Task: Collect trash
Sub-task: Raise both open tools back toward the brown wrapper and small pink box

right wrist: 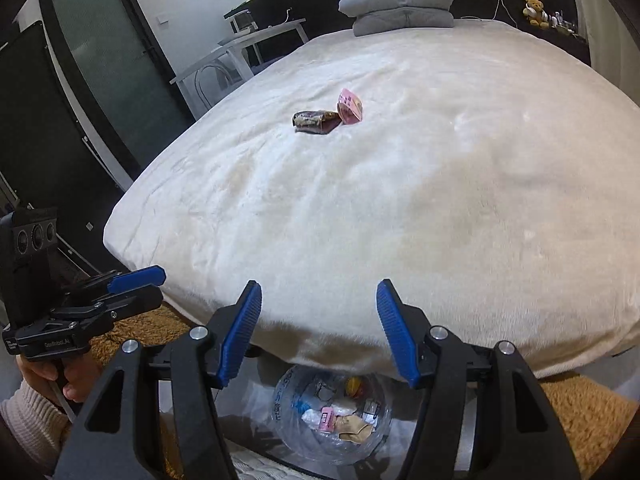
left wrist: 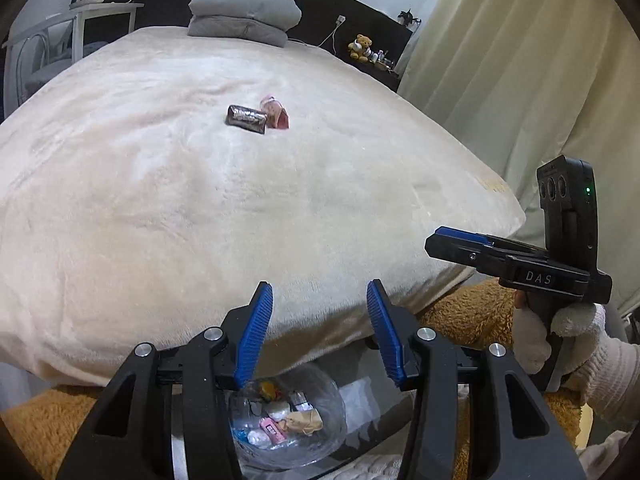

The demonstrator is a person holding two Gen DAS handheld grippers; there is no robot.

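Observation:
A dark foil wrapper [left wrist: 245, 119] and a pink packet [left wrist: 274, 111] lie side by side, touching, mid-bed on the cream blanket [left wrist: 168, 184]. They also show in the right wrist view, the wrapper [right wrist: 315, 121] left of the packet [right wrist: 350, 106]. A clear plastic trash bag [left wrist: 288, 420] with several bits of trash sits on the floor at the bed's foot, also in the right wrist view [right wrist: 332, 416]. My left gripper [left wrist: 320, 328] is open and empty above the bag. My right gripper [right wrist: 318, 328] is open and empty too; from the left view it [left wrist: 440, 240] looks nearly edge-on.
A folded grey blanket [left wrist: 244, 16] lies at the head of the bed. A white side table [right wrist: 244, 48] and dark door [right wrist: 112, 56] stand left. A teddy bear [left wrist: 360, 46] sits on the shelf at right, by the curtain [left wrist: 520, 80]. A brown shaggy rug [right wrist: 592, 416] covers the floor.

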